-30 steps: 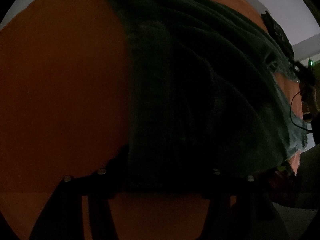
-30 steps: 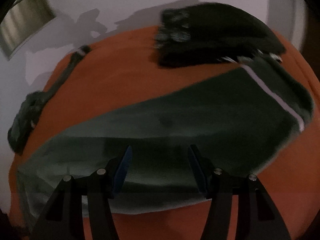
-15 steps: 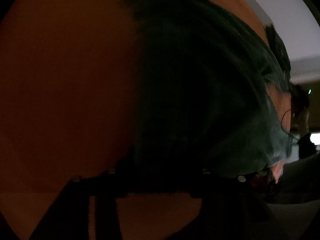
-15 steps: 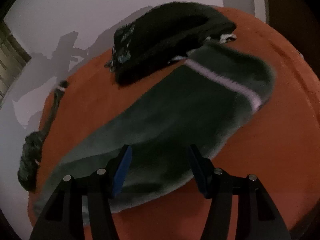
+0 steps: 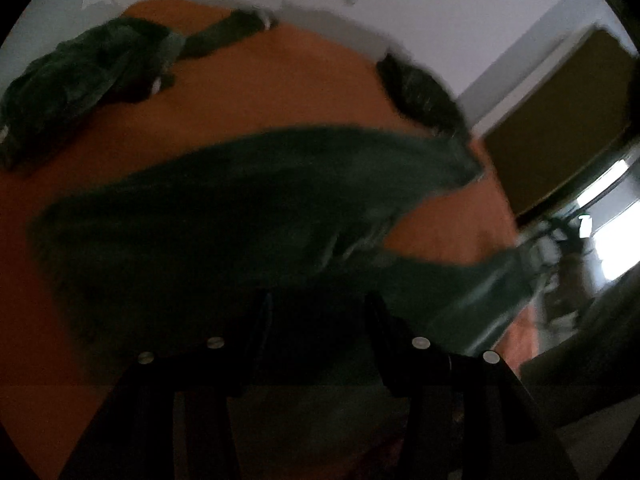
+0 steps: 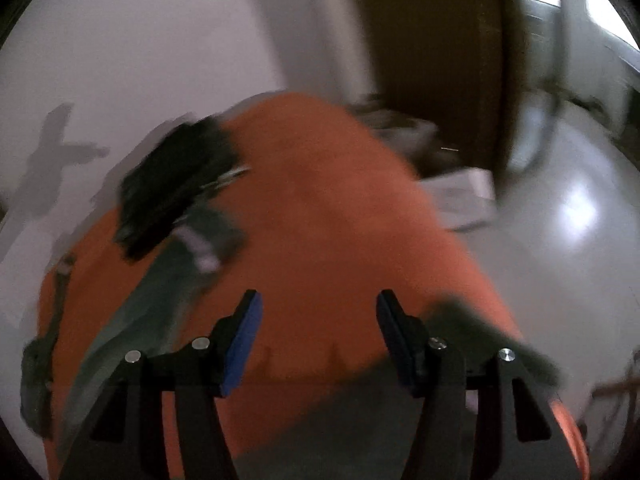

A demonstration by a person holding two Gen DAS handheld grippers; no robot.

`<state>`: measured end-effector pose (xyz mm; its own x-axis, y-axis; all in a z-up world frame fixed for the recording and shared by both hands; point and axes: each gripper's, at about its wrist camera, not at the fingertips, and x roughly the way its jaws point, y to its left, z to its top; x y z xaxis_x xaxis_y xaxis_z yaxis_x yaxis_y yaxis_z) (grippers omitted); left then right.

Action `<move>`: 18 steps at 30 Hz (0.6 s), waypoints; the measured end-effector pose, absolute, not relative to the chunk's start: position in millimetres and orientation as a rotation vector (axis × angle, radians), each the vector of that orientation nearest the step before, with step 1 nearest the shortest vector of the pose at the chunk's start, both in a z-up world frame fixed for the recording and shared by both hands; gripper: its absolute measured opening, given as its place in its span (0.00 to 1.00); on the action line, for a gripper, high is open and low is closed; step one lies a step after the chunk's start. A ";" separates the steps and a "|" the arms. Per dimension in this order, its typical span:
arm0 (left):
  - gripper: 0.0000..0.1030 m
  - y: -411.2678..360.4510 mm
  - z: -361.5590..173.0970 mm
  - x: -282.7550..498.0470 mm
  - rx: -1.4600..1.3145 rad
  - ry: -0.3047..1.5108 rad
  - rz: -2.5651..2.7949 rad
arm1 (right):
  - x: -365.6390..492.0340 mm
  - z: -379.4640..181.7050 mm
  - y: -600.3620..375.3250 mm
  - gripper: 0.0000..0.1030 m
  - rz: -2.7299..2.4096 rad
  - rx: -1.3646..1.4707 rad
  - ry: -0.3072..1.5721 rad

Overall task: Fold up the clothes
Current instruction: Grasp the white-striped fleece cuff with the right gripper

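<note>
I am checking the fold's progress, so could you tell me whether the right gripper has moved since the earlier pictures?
Yes. The right gripper has swung off the green garment, which now lies to its left; its open fingers frame bare orange cloth, nearer the table's right edge.

Showing pale wall (image 6: 132, 52), brown wooden door (image 6: 432, 60), glossy floor (image 6: 568, 216) catching glare, bright window (image 5: 616, 224) glowing at right.

In the left wrist view, the dark green garment (image 5: 240, 216), which had filled the upper right of the frame, lay as a blurred band across the middle, and a crumpled green pile (image 5: 80, 76) entered at upper left. In the right wrist view, that garment slid from the centre to lower left, leaving bare orange surface (image 6: 320, 216) between the opening jaws of the right tool (image 6: 318, 320).
</note>
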<state>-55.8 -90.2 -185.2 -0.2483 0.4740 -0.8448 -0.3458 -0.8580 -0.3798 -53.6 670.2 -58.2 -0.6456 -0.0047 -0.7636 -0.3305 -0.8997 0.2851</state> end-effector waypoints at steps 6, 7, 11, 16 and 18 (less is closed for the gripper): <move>0.48 -160.9 -231.3 -10.9 -1.835 -0.203 2.213 | 49.4 -121.1 756.6 0.61 2.357 -1.149 0.999; 0.48 -179.5 -238.5 -1.5 -1.894 -0.242 2.240 | 64.4 -134.0 762.6 0.61 2.324 -1.130 1.053; 0.48 -234.0 -254.7 27.5 -2.047 -0.411 2.336 | 95.2 -180.0 779.4 0.61 2.206 -1.106 1.257; 0.56 -275.1 -265.5 45.0 -2.097 -0.669 2.390 | 102.3 -196.5 787.8 0.61 2.195 -0.998 1.405; 0.57 -277.3 -271.3 48.7 -2.071 -0.769 2.374 | 97.1 -196.3 790.9 0.46 2.223 -0.967 1.414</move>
<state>48.7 -277.3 -271.3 -0.1813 0.2279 -0.9567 0.3760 -0.8828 -0.2816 97.1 790.9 -196.3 -0.7136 -0.0770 -0.6963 -0.5980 -0.4508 0.6627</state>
